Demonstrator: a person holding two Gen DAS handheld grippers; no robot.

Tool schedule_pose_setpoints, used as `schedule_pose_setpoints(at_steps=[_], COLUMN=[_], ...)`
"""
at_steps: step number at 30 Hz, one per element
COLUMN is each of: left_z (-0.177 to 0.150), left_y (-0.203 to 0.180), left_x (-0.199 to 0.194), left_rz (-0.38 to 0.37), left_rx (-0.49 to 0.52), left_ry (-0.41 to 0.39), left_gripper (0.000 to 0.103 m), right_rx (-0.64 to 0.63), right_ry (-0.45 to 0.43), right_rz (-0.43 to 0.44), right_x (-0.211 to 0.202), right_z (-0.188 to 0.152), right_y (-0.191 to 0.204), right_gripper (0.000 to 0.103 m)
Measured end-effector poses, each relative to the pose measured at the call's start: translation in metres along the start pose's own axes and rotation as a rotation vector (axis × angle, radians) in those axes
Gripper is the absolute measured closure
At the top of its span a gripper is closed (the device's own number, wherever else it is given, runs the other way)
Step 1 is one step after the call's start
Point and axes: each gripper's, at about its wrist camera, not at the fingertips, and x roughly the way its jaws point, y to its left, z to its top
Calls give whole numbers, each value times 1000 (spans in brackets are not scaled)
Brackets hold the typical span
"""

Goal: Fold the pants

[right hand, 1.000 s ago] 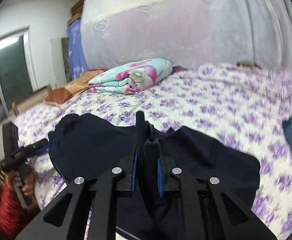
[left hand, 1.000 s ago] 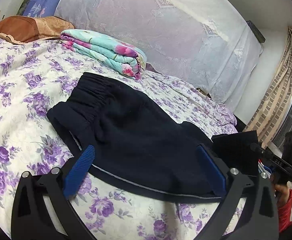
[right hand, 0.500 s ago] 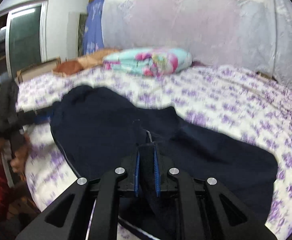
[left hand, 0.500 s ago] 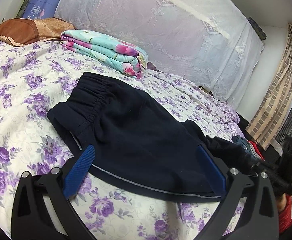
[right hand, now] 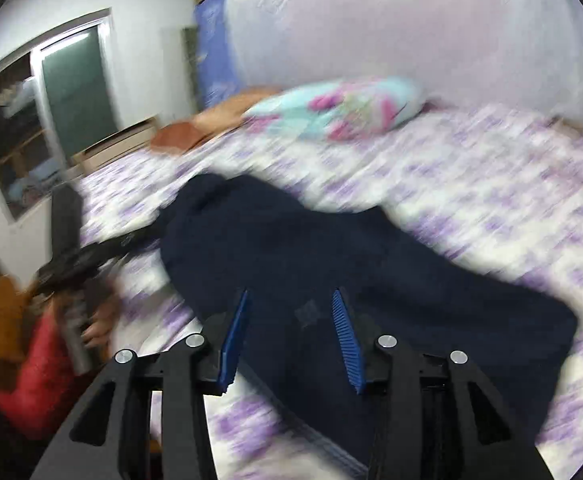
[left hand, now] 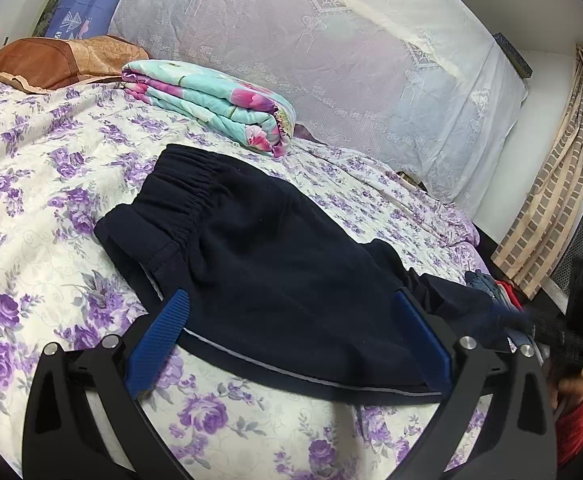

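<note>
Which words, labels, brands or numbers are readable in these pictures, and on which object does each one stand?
None can be read.
The navy pants show no label or print.
The folded floral blanket and the bedsheet carry only flower patterns.
The right wrist view is too blurred to read anything.

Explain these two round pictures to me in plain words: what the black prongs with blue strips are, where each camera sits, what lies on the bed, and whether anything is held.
No robot here: a person holds a two-finger grabbing tool in each hand, each with a fisheye camera looking along its fingers. One picture comes from the left gripper, the other, blurred by motion, from the right gripper. The blue strips are finger pads.

On the purple-flowered bedsheet lie dark navy pants with an elastic waistband, to be folded. Behind them sit a folded turquoise-and-pink floral blanket and a brown pillow.

Both grippers are open above the pants, and neither holds anything.
</note>
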Motion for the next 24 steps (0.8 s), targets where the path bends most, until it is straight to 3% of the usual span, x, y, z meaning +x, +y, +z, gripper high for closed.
schedule_pose_setpoints(at_steps=[2, 6, 9, 13, 16, 20, 22, 24], left_z=[0, 0, 0, 0, 0, 0, 0, 0], left_y=[0, 0, 0, 1, 0, -1, -2, -1], left_x=[0, 0, 0, -1, 0, 0, 0, 0], left_rz=[-2, 1, 1, -9, 0, 3, 5, 2], left_rx=[-2, -1, 2, -7, -1, 0, 0, 0], left_ry=[-1, -1, -2, -3, 0, -1, -2, -5], left_gripper=[5, 5, 5, 5, 5, 5, 5, 5], right_rx=[20, 187, 217, 262, 233, 191, 223, 286], right_ry=[6, 157, 268, 288, 235, 111, 150, 247], right_rz=[-54, 90, 72, 107, 120, 11, -14, 45], right_x=[4, 44, 98, 128, 109, 75, 88, 120], right_z=[9, 5, -2, 12, 15, 24, 26, 20], right_y=[-16, -44, -52, -57, -52, -61, -76, -88], right_gripper=[67, 70, 72, 70, 70, 65, 59, 57])
